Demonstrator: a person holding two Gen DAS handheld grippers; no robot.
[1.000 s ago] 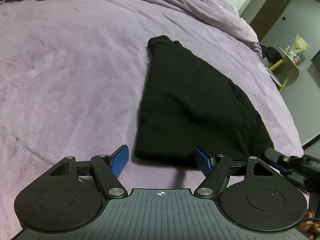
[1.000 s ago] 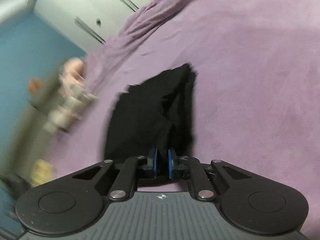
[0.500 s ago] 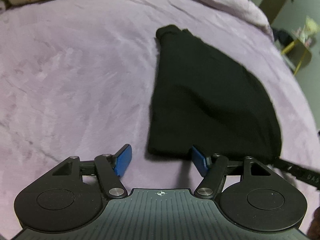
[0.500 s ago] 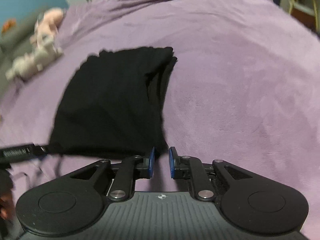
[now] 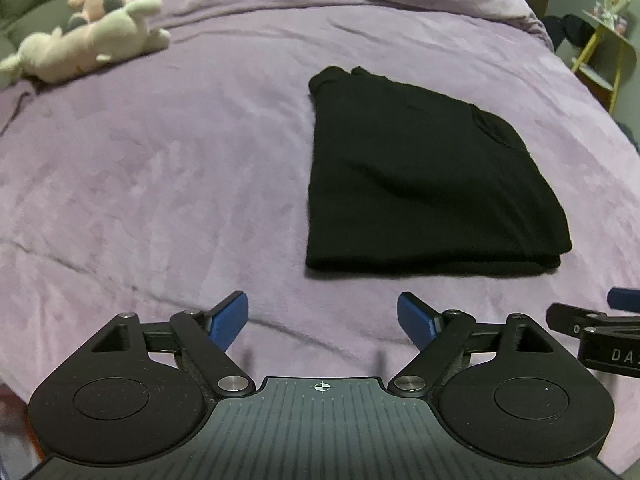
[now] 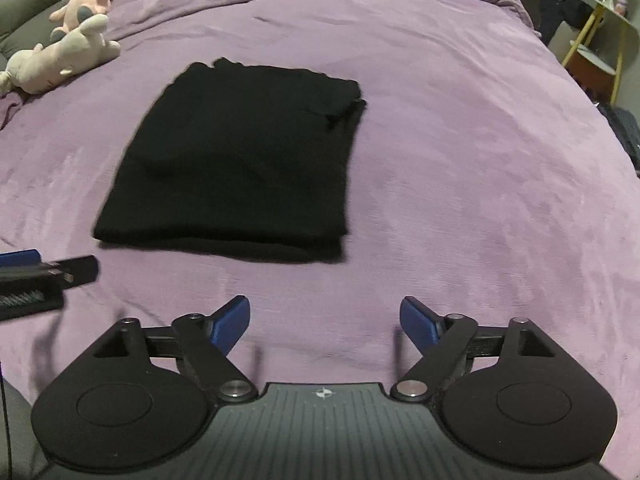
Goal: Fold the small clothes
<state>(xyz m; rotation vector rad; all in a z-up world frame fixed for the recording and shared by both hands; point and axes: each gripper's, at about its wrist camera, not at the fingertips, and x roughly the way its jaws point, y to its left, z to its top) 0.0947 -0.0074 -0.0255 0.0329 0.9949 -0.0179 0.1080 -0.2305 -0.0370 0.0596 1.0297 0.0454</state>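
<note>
1. Left wrist view: the left gripper [image 5: 323,322] had its blue-padded jaws spread wide with nothing between them, above bare purple bedspread [image 5: 160,184].
2. The folded black garment [image 5: 416,184] lay flat ahead of the jaws and off to their right, clear of both pads; its near edge showed stacked layers, but what kind of garment it was could not be made out from the dark cloth.
3. The right gripper [image 5: 600,328] was cut off by the frame's right edge beside the right jaw, so only a blue tip and a black body with partial lettering showed there.
4. Right wrist view: the right gripper [image 6: 325,320] also had its jaws wide apart and empty, over bedspread [image 6: 480,184].
5. The garment [image 6: 236,164] sat ahead and left of these jaws, not touching them; its far right corner was bunched and hard to read.
6. The left gripper [image 6: 44,276] was blurred and clipped at the left edge.
7. Two plush toys [image 5: 92,28] lay far ahead to the left of the jaws, well apart from the garment; a yellow-legged stand [image 5: 604,44] was partly cut off at far right.
8. Compared with half a second before, the right jaws had gone from nearly closed at the garment's corner to fully open, and both grippers had drawn back from the cloth.
</note>
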